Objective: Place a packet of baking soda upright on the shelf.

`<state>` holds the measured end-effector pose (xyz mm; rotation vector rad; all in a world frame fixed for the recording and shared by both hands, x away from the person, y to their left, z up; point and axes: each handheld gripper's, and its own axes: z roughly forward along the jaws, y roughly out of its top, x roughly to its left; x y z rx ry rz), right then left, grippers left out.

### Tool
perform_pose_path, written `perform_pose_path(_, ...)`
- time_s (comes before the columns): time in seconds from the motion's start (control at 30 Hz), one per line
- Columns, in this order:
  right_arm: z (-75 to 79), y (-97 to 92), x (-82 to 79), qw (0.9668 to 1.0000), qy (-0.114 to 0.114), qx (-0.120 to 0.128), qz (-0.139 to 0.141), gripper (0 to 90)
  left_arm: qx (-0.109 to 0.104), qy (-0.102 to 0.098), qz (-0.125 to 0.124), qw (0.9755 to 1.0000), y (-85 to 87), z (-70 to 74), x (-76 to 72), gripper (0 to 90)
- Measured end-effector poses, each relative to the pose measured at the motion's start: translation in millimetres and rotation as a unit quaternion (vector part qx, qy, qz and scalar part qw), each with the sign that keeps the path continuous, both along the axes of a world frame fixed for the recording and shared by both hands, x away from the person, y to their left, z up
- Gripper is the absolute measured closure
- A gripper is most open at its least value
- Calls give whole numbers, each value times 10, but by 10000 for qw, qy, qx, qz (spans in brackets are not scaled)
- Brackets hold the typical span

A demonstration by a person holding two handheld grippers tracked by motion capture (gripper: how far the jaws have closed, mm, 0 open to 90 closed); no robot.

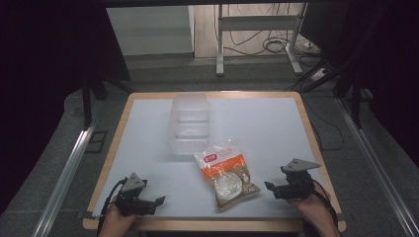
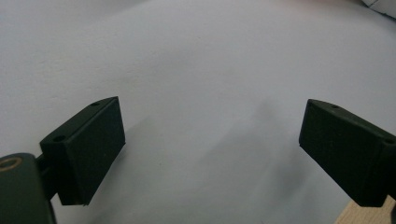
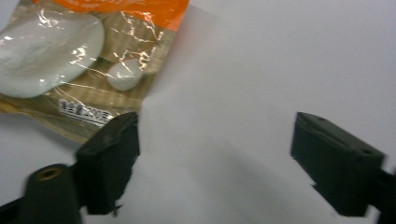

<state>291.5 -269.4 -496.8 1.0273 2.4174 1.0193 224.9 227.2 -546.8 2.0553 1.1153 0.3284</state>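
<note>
Packaging like that crinkly snack bag (image 1: 226,175) looked light, soft and slippery, with buns inside that would squash. It lay flat at lower centre of the high view, just below the clear plastic tub (image 1: 189,121). Your right gripper (image 1: 271,188) sat near its right edge, jaws apart on nothing, the bag's corner (image 3: 88,60) beside one jaw. Your left gripper (image 1: 159,201) rested wide open over bare table (image 2: 196,70). You would have done best to pinch the flat sealed edge, not the bulge.

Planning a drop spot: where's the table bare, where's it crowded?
Bare: the left strip between the clear container and the table edge, and the far right beyond the snack bag. Crowded: centre front, where the bag lies just below the container, near the right tongs.
</note>
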Motion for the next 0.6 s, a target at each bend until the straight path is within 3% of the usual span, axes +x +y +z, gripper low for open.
perform_pose_path(0.1,19,37,-8,10000,47,28,69,273,2,2,-3,10000,0,-1,0,70)
perform_pose_path(0.27,49,202,-40,9991,107,-155,379,470,13,-6,-13,10000,-2,1,-4,70)
perform_pose_path(0.3,49,202,-40,9991,107,-155,379,470,13,-6,-13,10000,-2,1,-4,70)
perform_pose_path(0.33,48,262,-53,9984,89,-289,479,584,13,-4,-11,10000,-2,0,-4,70)
perform_pose_path(0.37,48,262,-53,9984,89,-289,479,584,14,-4,-11,10000,-1,-1,-4,70)
perform_pose_path(0.4,39,307,-56,9978,97,-357,553,685,13,-3,-8,10000,0,-3,-3,70)
perform_pose_path(0.47,32,319,-51,9974,116,-389,592,736,16,0,-7,10000,0,-3,-3,70)
perform_pose_path(0.5,7,351,-37,9966,145,-402,707,829,18,0,-10,10000,-1,-4,-3,70)
perform_pose_path(0.6,-43,395,0,9959,230,-456,741,887,25,1,-7,10000,-3,-4,-4,71)
